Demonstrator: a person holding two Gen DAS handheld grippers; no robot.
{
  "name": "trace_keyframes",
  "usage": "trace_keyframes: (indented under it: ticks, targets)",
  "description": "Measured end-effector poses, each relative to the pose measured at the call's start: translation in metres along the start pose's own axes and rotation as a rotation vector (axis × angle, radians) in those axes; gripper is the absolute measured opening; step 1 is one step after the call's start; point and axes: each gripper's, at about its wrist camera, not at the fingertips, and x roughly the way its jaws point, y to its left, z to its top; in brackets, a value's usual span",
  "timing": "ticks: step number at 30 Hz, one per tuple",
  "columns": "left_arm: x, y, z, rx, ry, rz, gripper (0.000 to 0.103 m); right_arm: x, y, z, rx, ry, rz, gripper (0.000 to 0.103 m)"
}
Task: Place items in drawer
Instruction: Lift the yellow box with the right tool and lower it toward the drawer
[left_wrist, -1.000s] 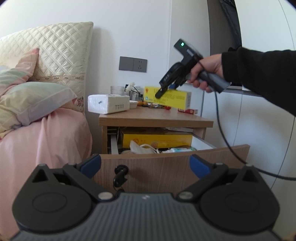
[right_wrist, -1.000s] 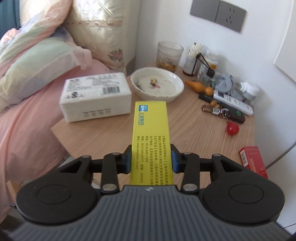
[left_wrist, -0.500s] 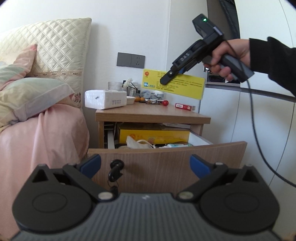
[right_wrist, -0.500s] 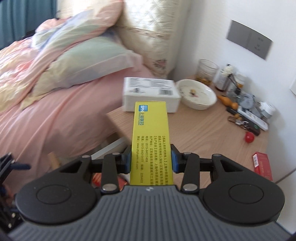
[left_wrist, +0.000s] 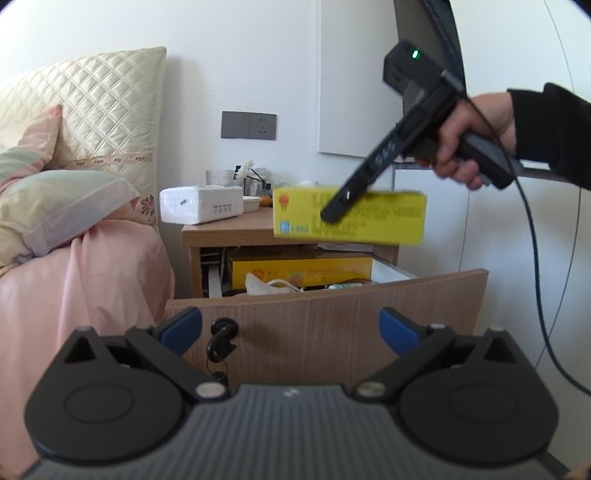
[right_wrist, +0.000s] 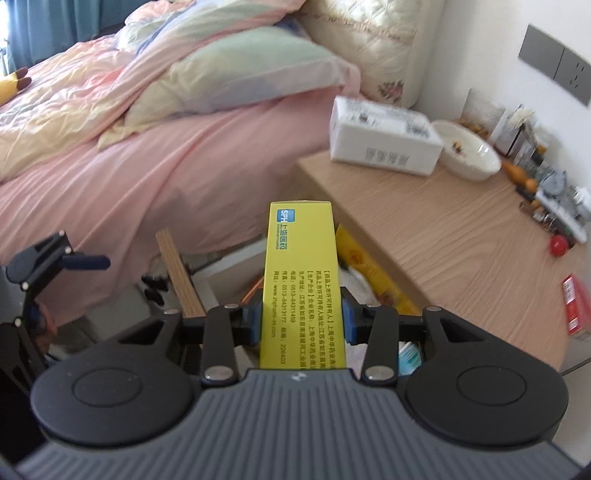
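Bed (right_wrist: 184, 155) with pink cover and pillows, at the left of the scene; nightstand beside it, its tabletop (right_wrist: 436, 236) carrying a white tissue pack (right_wrist: 384, 136), a white bowl (right_wrist: 469, 155), a small red ball (right_wrist: 558, 244) and a red carton (right_wrist: 576, 306) at the right edge. Drawer (left_wrist: 332, 314) below the tabletop, pulled out toward the near side, with a key (left_wrist: 221, 338) in its front and a large yellow box (left_wrist: 301, 267) inside. Right gripper (right_wrist: 301, 321), held in a hand (left_wrist: 469, 144) with a black sleeve, fingers clamped on the two long sides of a yellow medicine box (right_wrist: 301, 280), which hangs in the air above the open drawer. Left gripper (left_wrist: 290, 328) near the drawer front, fingers wide apart, nothing between them
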Motion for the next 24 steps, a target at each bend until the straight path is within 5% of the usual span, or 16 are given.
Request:
trace_keyframes:
  ticks: [7, 24]
  targets:
    - [-0.004, -0.005, 0.002, -0.011, -0.018, -0.035, 0.103, 0.044, -0.011, -0.028, 0.029, 0.101, -0.02, 0.043]
    - [-0.003, -0.011, 0.001, 0.035, -0.039, -0.037, 0.103, 0.09, -0.052, -0.034, 0.032, 0.107, -0.102, 0.043]
